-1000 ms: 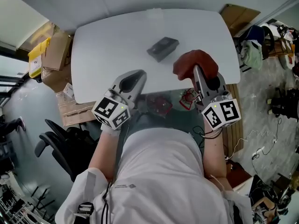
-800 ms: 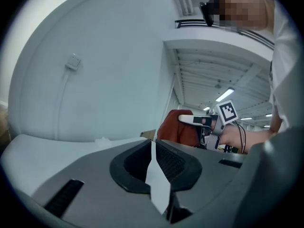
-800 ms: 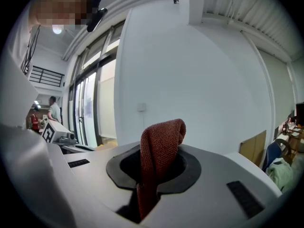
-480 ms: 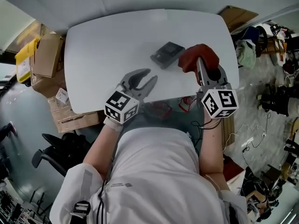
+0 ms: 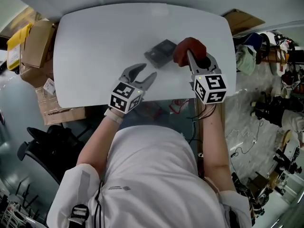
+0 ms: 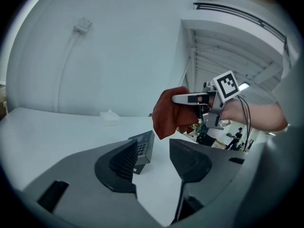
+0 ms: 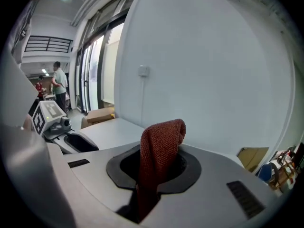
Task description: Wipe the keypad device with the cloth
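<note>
My left gripper (image 5: 144, 74) has its jaws spreading open with nothing between them, and it's hovering over the white rounded table (image 5: 90, 46). The dark grey rectangular keypad device (image 5: 160, 52) lies flat on the table just ahead. My right gripper (image 5: 192, 62) is pinching a rust-red woven cloth (image 5: 186, 49), which is bunched just beside the device.

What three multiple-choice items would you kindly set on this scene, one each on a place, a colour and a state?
1. The keypad device lies: A on the table; B on the floor; C in a box.
2. The cloth is: A blue; B white; C reddish-brown.
3. The right hand-held gripper is: A open; B shut on the cloth; C shut on the device.
Key: A, it rests on the table; C, every view shows that colour; B, the cloth is pinched between its jaws.
</note>
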### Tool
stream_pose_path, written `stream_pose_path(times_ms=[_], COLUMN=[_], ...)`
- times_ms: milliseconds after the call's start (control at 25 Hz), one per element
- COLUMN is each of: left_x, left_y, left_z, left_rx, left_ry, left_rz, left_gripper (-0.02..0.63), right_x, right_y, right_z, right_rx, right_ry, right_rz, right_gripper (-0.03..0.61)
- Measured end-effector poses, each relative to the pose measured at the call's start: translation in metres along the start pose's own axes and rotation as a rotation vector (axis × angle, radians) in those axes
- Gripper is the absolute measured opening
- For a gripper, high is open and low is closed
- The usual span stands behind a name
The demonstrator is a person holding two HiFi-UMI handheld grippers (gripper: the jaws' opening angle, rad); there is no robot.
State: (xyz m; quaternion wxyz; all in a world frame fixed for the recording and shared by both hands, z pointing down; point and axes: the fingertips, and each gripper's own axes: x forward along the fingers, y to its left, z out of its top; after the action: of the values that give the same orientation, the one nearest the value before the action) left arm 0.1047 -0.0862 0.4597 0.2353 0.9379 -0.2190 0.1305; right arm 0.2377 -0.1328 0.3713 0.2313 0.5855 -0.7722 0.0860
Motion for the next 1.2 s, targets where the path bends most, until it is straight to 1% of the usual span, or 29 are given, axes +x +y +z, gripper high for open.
stream_pose_path(times_ms=[160,280,400,520,640,760,840,960,1120,1200], left_x=[0.027,0.046,0.058,0.068,0.078,0.087,0.090,0.089,0.085,0.082], left_y=[0.009,0.011,0.015,0.022,0.028,0.031,0.031,0.031,0.031,0.031], left_z=[-0.018,-0.032,-0.040,-0.044,-0.052,-0.063,-0.066,-0.065,-0.065,-0.066], left_rx=[-0.010,-0.016,-0.032,-0.026,-0.018,0.000,-0.002,-0.026,-0.038,-0.048], left_ry=[0.066,0.108,0.133,0.151,0.186,0.218,0.217,0.201,0.188,0.184], left_rz=[0.057,0.083,0.108,0.125,0.126,0.125,0.127,0.124,0.125,0.121], left_gripper=[0.206,0.215,0.218,0.218,0.216,0.216,0.216,0.218,0.218,0.216], right_x=[0.027,0.047,0.066,0.084,0.099,0.109,0.113,0.117,0.118,0.116], right_y=[-0.007,-0.013,-0.016,-0.016,-0.014,-0.011,-0.008,-0.003,0.011,0.017], right_z=[-0.025,-0.047,-0.068,-0.084,-0.095,-0.106,-0.110,-0.115,-0.121,-0.122], right_rx=[0.019,-0.011,-0.035,-0.090,-0.152,-0.182,-0.169,-0.143,-0.061,-0.038], right_ry=[0.074,0.146,0.215,0.268,0.319,0.379,0.392,0.403,0.410,0.408], right_rz=[0.065,0.085,0.095,0.106,0.118,0.133,0.146,0.165,0.198,0.205], right_gripper=[0.064,0.064,0.064,0.064,0.064,0.064,0.064,0.063,0.063,0.063])
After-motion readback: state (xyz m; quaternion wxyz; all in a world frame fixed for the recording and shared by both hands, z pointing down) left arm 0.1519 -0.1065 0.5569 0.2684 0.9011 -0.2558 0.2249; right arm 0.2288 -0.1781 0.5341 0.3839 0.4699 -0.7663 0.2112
